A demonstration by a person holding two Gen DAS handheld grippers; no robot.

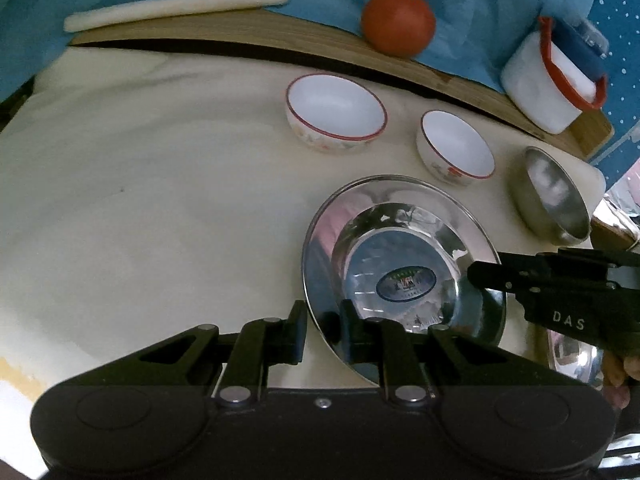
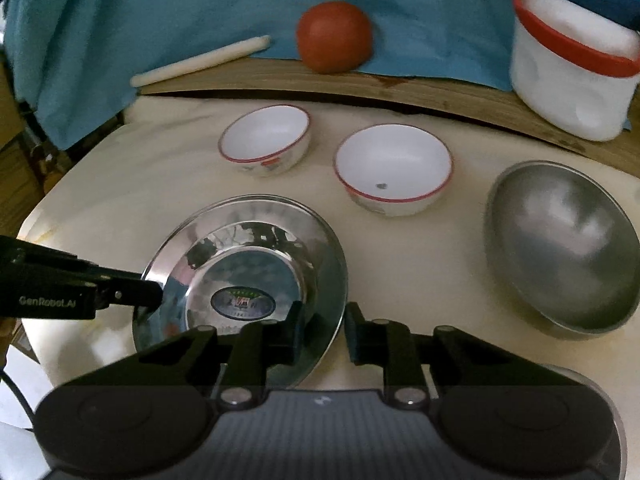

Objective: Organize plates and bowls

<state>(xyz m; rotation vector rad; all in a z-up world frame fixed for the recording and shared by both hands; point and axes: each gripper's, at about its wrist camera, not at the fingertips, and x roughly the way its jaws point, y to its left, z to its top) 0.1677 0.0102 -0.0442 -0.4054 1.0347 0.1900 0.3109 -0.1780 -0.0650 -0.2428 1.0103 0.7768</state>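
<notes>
Both views are dimly lit, with a bluish cast. Strong fisheye bending is seen at the edges, where the board (image 1: 280, 36) is curved and corners are blackened. Mirror glare is thrown off the steel plate (image 1: 400, 248). The tomato (image 2: 334, 38) is softly blurred, perhaps by motion. Shadows are faint.

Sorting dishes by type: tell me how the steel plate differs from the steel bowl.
The steel plate is mirror-shiny, shallow and wide-rimmed, with a label at its centre; the steel bowl is dull, deep and unlabelled. Both grippers flank the plate's rim; the bowl sits untouched. Both are metal.
</notes>
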